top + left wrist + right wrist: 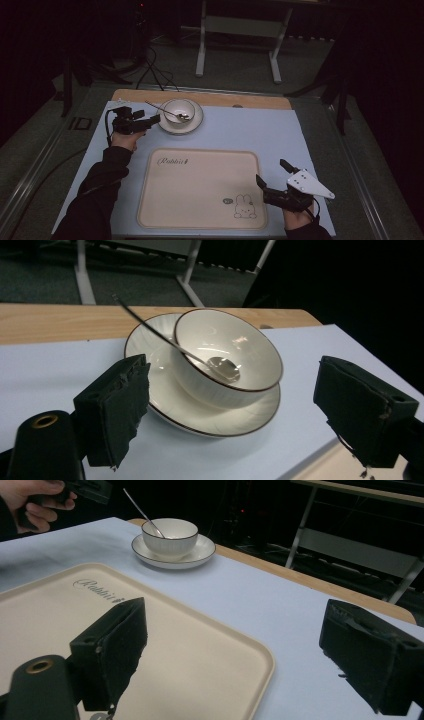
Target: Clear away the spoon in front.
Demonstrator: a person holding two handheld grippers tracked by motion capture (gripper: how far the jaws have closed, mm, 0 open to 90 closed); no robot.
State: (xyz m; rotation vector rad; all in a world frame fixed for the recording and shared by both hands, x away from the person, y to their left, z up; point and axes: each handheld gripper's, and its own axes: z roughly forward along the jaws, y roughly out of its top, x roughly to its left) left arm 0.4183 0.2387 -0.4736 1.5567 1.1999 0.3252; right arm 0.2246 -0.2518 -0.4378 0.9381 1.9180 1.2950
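Right now I am looking down on the tabletop [280, 130], which is wearing a pale blue mat, with a bare wooden strip running along its far edge. My left hand-held gripper [154, 119] is hovering just beside the white saucer [196, 125] near that far edge, and its jaws are standing wide apart with nothing between them; no pad is touching the crockery. In the left gripper view that same left hand-held gripper [230, 410] is pointing straight at the saucer [165, 410], so the dish is sitting framed between the two black jaws but apart from both. A white bowl [235, 347] with a thin dark rim is resting on the saucer, and a metal spoon [220, 367] is lying inside it, its head down in the bowl and its long handle leaning out over the rim toward the far left. My right hand-held gripper [274, 179] is waiting near the right edge of the cream tray [200, 200], low at the near side of the tabletop, well apart from the bowl. Its jaws are also spread and gripping nothing. In the right gripper view one jaw is hanging over the tray's corner [250, 660] and the other over the blue mat.
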